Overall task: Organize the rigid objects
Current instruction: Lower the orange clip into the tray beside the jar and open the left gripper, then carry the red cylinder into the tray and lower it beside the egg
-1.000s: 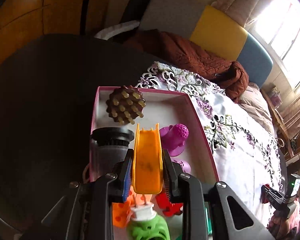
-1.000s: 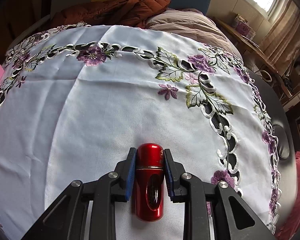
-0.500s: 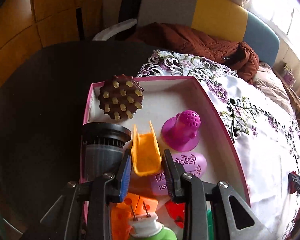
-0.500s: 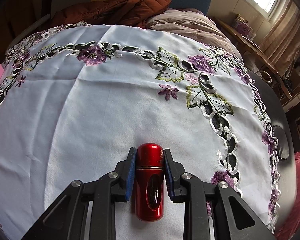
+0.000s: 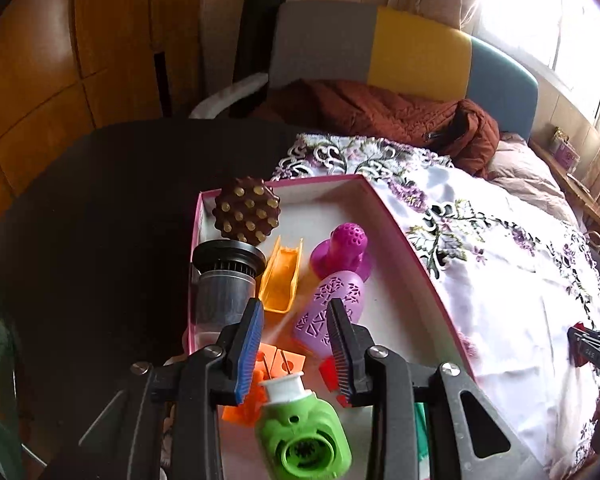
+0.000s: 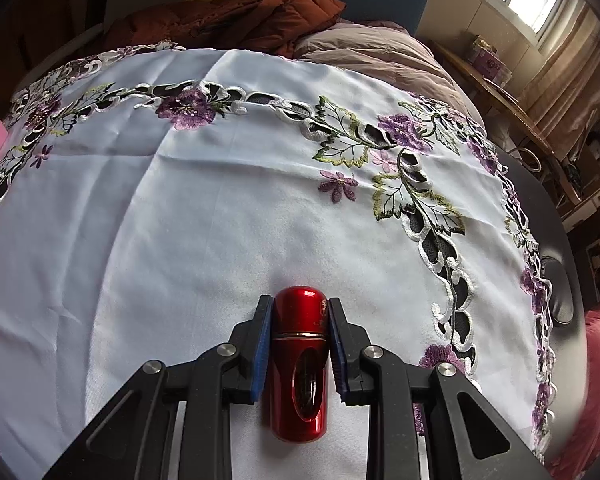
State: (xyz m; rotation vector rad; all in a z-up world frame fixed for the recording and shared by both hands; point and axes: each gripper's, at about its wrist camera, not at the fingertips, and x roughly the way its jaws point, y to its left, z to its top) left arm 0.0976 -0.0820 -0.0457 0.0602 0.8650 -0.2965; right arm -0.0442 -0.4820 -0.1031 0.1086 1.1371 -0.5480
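In the left wrist view my left gripper hovers over a pink-rimmed white box, its jaws opening with nothing between them. Just beyond the tips an orange channel-shaped piece lies in the box, free of the pads. Around it sit a brown studded ball, a dark grey cylinder, a magenta perforated cone, a lilac patterned capsule, orange blocks and a green punch. In the right wrist view my right gripper is shut on a red metal capsule above the white embroidered tablecloth.
The box stands where the dark round table meets the tablecloth. A rust-coloured jacket lies on the grey, yellow and blue bench behind. My other gripper shows at the right edge.
My left gripper let go of the orange piece, which now lies in the box, and pulled back towards the box's near end. The right gripper and red capsule stayed still.
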